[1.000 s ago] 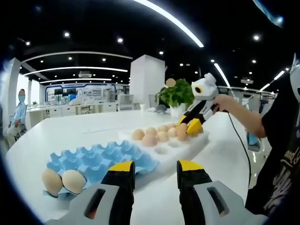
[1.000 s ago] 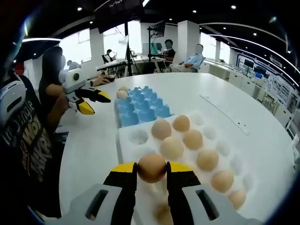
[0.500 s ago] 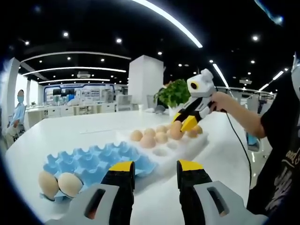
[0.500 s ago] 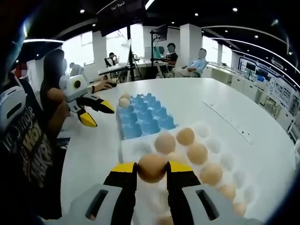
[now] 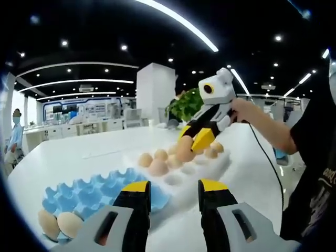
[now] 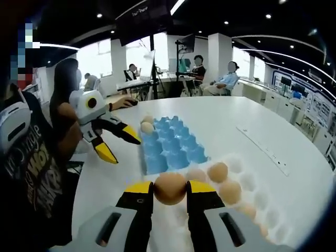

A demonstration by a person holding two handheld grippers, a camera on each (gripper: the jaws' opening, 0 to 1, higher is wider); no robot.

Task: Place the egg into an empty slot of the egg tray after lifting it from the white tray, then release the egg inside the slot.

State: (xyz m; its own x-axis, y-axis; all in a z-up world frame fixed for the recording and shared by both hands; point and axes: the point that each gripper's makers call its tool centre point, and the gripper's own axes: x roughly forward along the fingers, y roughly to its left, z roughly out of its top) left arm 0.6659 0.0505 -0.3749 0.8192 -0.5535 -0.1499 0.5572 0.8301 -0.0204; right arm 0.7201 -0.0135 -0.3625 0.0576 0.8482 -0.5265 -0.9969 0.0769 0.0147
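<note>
My right gripper point(image 6: 169, 190) is shut on a brown egg point(image 6: 169, 188), held in the air above the near part of the white tray point(image 6: 237, 164). That tray holds several brown eggs point(image 6: 217, 171). Beyond it lies the blue egg tray point(image 6: 170, 147) with two eggs point(image 6: 146, 123) at its far end. In the left gripper view, the right gripper point(image 5: 193, 143) hangs over the white tray point(image 5: 210, 166) with the egg point(image 5: 185, 149) between its yellow jaws. My left gripper point(image 5: 171, 190) is open with nothing in it, near the blue egg tray point(image 5: 97, 192); two eggs point(image 5: 58, 224) sit at that tray's near left corner.
Both trays rest on a large white table point(image 6: 236, 123). A person's arm point(image 5: 265, 128) holds the right gripper. A potted green plant point(image 5: 185, 105) stands at the table's far side. Several people sit at desks in the background point(image 6: 210, 79).
My right gripper has risen with the egg, away from the white tray and towards the blue egg tray. The left gripper stays open; its view has shifted slightly.
</note>
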